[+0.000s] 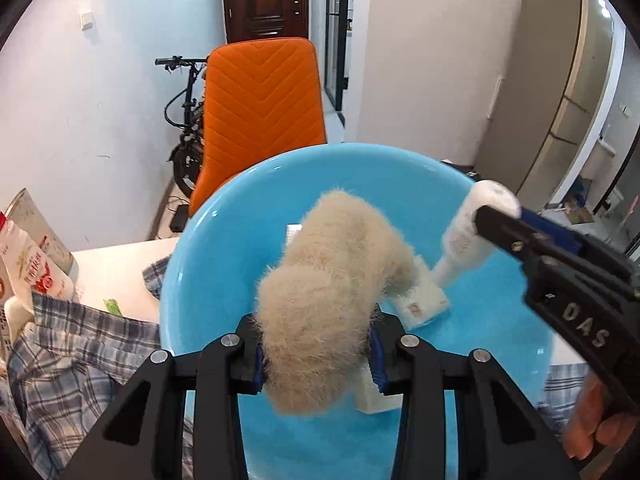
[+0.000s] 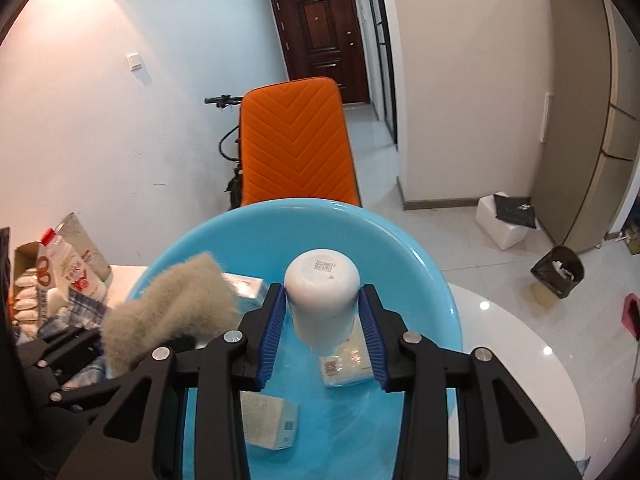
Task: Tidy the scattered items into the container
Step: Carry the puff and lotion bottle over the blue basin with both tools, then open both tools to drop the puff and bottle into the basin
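Observation:
A round blue basin (image 1: 208,248) (image 2: 416,256) stands on the white table. My left gripper (image 1: 318,354) is shut on a beige fluffy plush (image 1: 332,272) and holds it over the basin; the plush also shows at the left of the right wrist view (image 2: 172,300). My right gripper (image 2: 323,334) is shut on a white bottle (image 2: 322,300), held bottom-up over the basin; it shows in the left wrist view (image 1: 468,236) with its neck pointing down. Small white boxes (image 2: 268,420) (image 1: 424,300) lie in the basin.
A blue plaid cloth (image 1: 80,352) lies on the table left of the basin, with packets and a milk bottle (image 2: 76,272) beyond. An orange chair (image 2: 296,144) stands behind the basin. A bin (image 2: 558,272) and a white box (image 2: 504,220) are on the floor at right.

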